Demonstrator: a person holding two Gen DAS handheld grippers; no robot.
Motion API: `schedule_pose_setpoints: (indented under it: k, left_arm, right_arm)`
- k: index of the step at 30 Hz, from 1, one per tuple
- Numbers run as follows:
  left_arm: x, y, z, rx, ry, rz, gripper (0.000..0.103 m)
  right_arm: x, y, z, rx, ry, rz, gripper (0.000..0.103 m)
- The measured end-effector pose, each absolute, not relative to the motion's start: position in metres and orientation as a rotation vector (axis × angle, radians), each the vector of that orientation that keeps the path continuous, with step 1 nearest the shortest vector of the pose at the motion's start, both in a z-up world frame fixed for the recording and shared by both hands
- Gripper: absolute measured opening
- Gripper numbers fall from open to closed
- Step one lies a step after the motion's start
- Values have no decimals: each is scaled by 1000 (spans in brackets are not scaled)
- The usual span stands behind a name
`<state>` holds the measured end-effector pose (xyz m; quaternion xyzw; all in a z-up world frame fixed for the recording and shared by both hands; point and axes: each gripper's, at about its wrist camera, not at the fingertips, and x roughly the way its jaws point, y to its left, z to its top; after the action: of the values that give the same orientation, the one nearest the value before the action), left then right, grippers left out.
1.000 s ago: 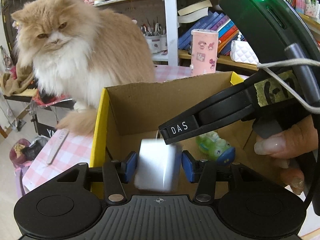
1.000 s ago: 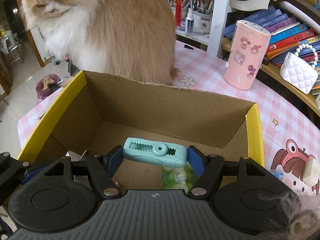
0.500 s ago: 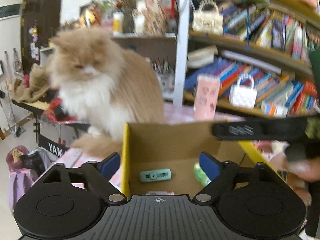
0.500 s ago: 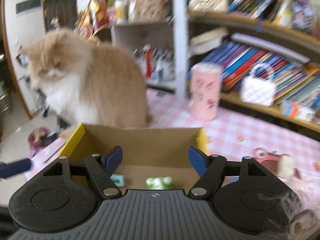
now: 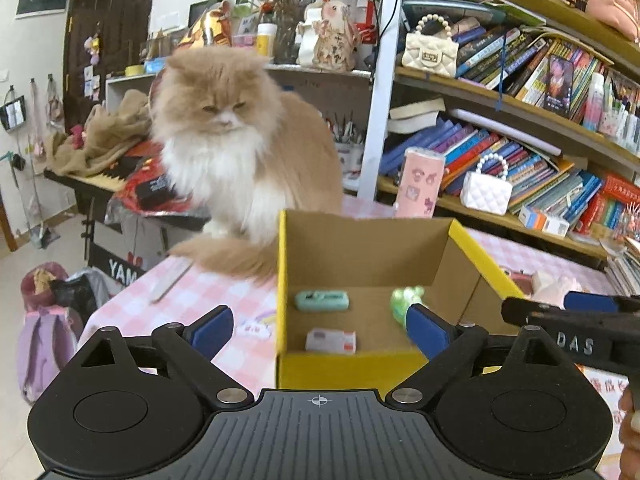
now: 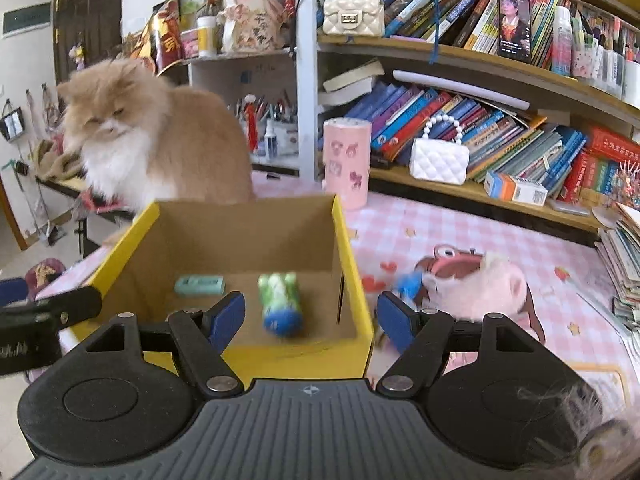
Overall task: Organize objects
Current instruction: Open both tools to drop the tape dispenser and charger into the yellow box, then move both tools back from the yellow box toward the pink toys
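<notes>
A bookshelf (image 6: pixel 500 92) crammed with leaning books fills the right side of the room, with two small quilted handbags, a cream one (image 6: pixel 353 8) on the upper board and a white one (image 6: pixel 439 156) below. In front of it stands a table (image 6: pixel 460 232) under a pink checked cloth, and on its far left part sits a fluffy ginger and white cat (image 5: pixel 236 148), just behind the box, its tail lying on the cloth beside the box's left wall. The cardboard box (image 5: pixel 472 248), yellow outside and brown inside, stands open on the table, and a pink tube with cartoon stickers (image 6: pixel 347 160) stands upright behind its far right corner. To the right of the box, on the cloth, lies a pink plush toy (image 6: pixel 492 284), blurred in the right wrist view. Both tools are held back from the near wall of the box: the left gripper (image 5: pixel 320 330) has its jaws spread wide and still widening, with nothing between the blue pads, and the right gripper (image 6: pixel 310 316) has its jaws apart and empty as well. Three small things lie on the box floor: a green toy with a blue end (image 6: pixel 280 300) toward the right, a mint green clip (image 5: pixel 322 301) toward the far left, and a small white packet (image 5: pixel 331 340) near the front wall.
</notes>
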<state>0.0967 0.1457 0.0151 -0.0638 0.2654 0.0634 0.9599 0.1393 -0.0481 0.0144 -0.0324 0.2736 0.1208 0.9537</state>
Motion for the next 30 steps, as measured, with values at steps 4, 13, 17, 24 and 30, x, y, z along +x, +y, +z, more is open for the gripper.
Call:
schedule_pose_setpoints:
  k: [4, 13, 17, 24, 30]
  left_arm:
    - [76, 144, 9, -121, 572, 136, 97]
    - [34, 131, 3, -85, 616, 106, 97]
    - [21, 126, 3, -61, 621, 95, 97]
    - [5, 118, 1, -33, 621, 79, 97]
    - [-2, 107, -10, -30, 669, 26, 97]
  right_arm:
    - [111, -44, 5, -94, 574, 225, 72]
    - [58, -47, -8, -126, 599, 204, 72]
    - [40, -52, -11, -122, 607, 197, 72]
    - [17, -65, -17, -92, 636, 154, 73]
    - [1, -78, -24, -76, 669, 102, 75]
